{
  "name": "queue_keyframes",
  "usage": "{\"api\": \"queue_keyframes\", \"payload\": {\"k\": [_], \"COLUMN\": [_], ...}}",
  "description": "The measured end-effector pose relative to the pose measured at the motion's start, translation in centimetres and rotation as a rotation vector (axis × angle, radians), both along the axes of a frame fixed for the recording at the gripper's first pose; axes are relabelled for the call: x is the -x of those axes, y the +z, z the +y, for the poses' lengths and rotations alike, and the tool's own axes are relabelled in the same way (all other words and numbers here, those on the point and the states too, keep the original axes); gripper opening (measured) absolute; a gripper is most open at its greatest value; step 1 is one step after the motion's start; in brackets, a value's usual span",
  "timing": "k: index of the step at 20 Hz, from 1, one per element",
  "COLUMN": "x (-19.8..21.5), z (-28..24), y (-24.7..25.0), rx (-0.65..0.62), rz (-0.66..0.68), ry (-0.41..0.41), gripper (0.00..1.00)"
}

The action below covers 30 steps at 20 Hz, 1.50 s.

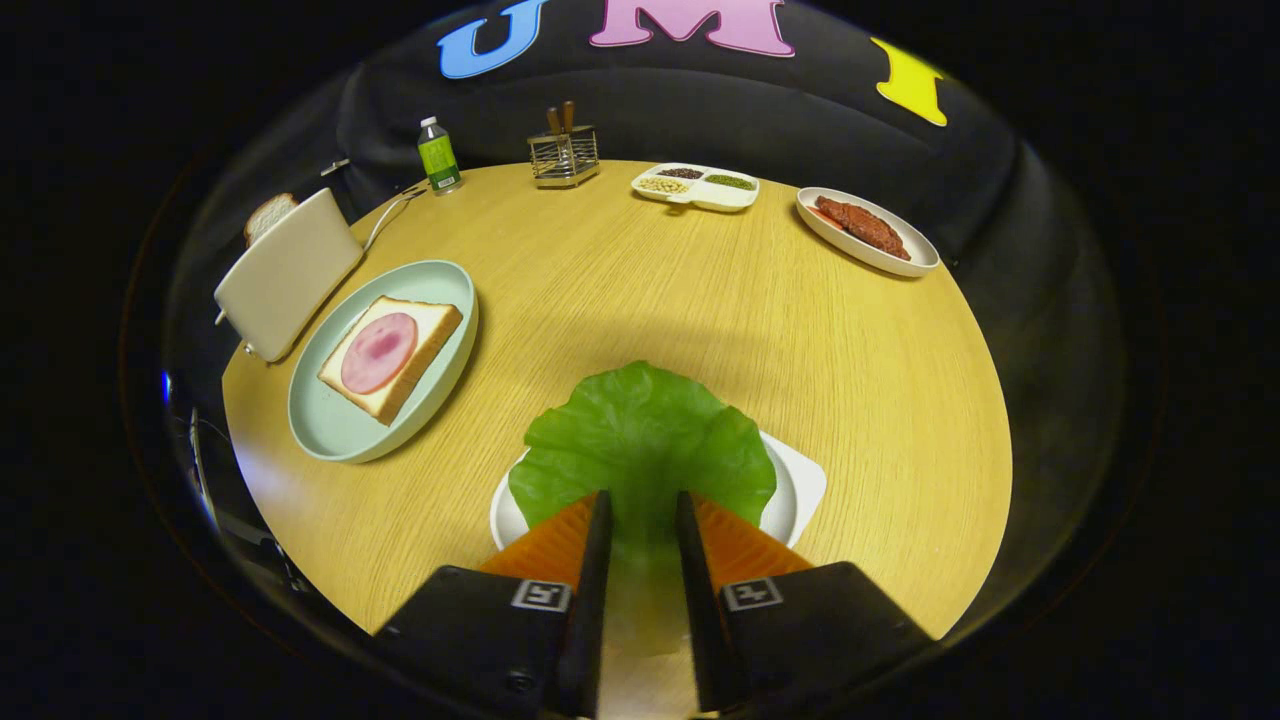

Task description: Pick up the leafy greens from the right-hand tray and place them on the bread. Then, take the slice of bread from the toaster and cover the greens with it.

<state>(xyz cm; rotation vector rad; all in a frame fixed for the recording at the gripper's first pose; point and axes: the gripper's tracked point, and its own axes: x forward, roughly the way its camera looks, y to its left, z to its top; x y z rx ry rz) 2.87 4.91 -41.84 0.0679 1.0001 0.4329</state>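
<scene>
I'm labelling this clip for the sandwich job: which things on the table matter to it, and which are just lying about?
Part of the job:
- lettuce leaf between the gripper fingers, over the white tray
- bread with ham on the green plate
- bread slice in the toaster

Lying about:
- green bottle
- wire holder
- divided dish
- meat plate

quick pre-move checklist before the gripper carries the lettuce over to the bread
1. Lettuce leaf between the fingers: ok, its near edge sits in the gap of the gripper.
2. Both fingers pressing on the leaf: cannot tell, a gap shows between them.
3. Leaf lifted off the white tray: cannot tell, it overlaps the tray.
4. Target ready: ok, the bread with a ham slice lies flat on the green plate, beyond and left of the fingers.
5. Path to the plate: ok, bare table between.
6. Second slice in the toaster: ok, sticking up.
</scene>
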Motion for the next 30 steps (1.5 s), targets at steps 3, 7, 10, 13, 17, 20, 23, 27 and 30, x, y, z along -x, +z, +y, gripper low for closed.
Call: {"api": "queue_keyframes", "payload": {"k": [3,7,10,13,17,20,23,27,30], "x": [0.1,-0.2,-0.5,-0.7,-1.7,-2.3,-2.4,-2.4,-2.7], "z": [0.1,0.0,-0.5,-0.4,0.9,2.6,5.0,9.8,13.2], "y": [0.4,1.4,3.8,7.4,13.6,17.4,20.1,22.4,22.9], "rx": [-0.010,-0.020,-0.033,-0.036,-0.073,-0.121,-0.147,-0.199,-0.224], "rz": [-0.004,-0.028,-0.073,-0.153,-0.270,-0.310,-0.336,-0.338,-0.318], "ry": [-0.006,-0.033,-0.053,-0.039,-0.052,-0.056,-0.031,0.023,0.051], "gripper": [0.10,0.06,0.06,0.07,0.06,0.06,0.06,0.06,0.06]}}
